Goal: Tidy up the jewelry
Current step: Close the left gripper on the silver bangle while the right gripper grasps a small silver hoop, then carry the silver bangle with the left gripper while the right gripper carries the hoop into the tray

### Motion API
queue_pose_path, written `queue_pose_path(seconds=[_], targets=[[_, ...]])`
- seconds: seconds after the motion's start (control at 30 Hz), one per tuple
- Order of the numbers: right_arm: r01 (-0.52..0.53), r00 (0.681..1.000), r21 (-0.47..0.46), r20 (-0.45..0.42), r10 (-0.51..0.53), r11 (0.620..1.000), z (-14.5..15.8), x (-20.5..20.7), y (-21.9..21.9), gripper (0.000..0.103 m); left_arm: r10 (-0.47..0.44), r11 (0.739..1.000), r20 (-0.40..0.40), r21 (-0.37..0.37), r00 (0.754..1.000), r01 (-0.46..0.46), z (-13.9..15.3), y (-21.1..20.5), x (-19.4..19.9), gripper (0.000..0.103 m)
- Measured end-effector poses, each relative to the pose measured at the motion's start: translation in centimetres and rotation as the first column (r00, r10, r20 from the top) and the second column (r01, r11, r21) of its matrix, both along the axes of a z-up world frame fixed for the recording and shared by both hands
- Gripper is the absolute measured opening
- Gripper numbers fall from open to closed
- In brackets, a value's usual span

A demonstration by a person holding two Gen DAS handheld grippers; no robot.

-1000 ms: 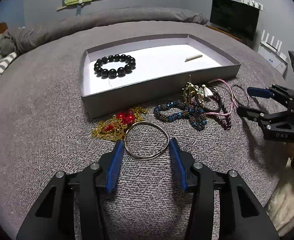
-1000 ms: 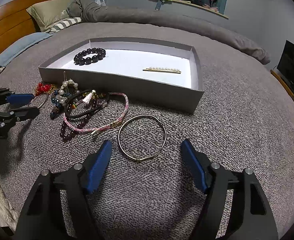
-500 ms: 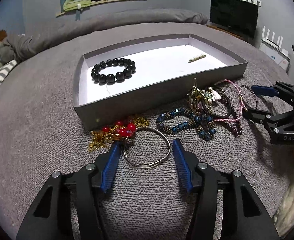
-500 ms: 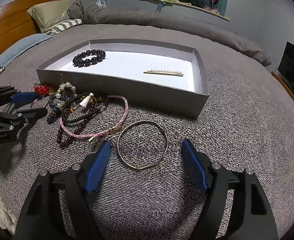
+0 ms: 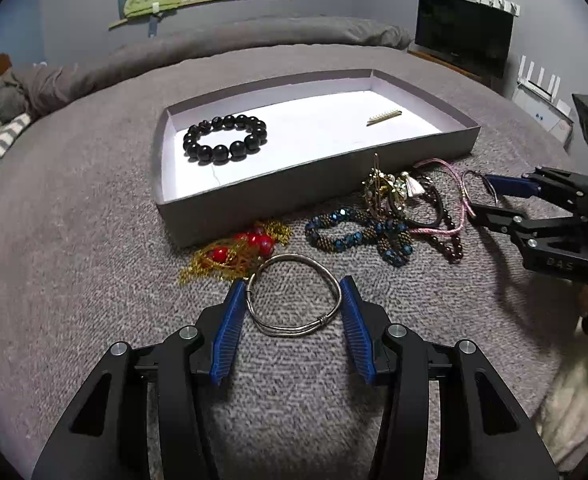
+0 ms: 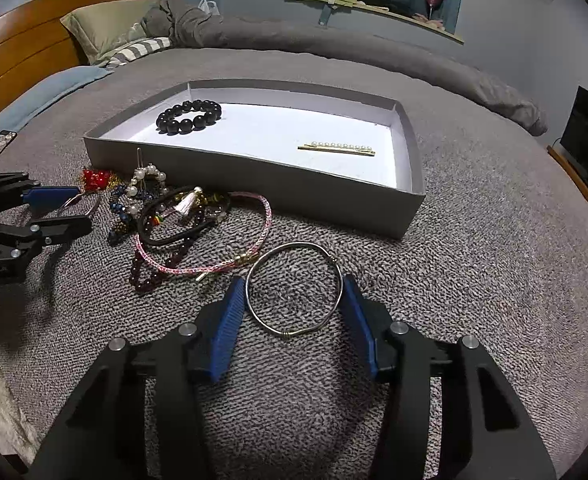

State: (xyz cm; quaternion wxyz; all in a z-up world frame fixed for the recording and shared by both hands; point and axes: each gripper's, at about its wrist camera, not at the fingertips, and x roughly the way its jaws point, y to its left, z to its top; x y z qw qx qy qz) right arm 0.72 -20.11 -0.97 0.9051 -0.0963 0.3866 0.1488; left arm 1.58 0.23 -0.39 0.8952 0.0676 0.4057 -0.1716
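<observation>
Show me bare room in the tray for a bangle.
The tray has bare white floor in the middle, between the black bead bracelet at one end and the pearl hairpin near the other. Crowded: the bedspread along the tray's front wall, where the tangled jewelry pile lies.

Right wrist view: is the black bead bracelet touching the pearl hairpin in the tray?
Apart. The right wrist view shows the black bead bracelet at the tray's left end and the pearl hairpin near its right end, with bare white floor between them.
</observation>
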Motion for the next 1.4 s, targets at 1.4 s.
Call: queue_pose_path(seconds=[1.4], targets=[[0.066, 0.976, 0.145, 0.198, -0.095, 0.987, 10.6, 5.7, 0.7, 0.049, -0.004, 0.998, 0.217, -0.061, 0.976, 0.017, 10.4, -2.2, 4.5, 0.05]])
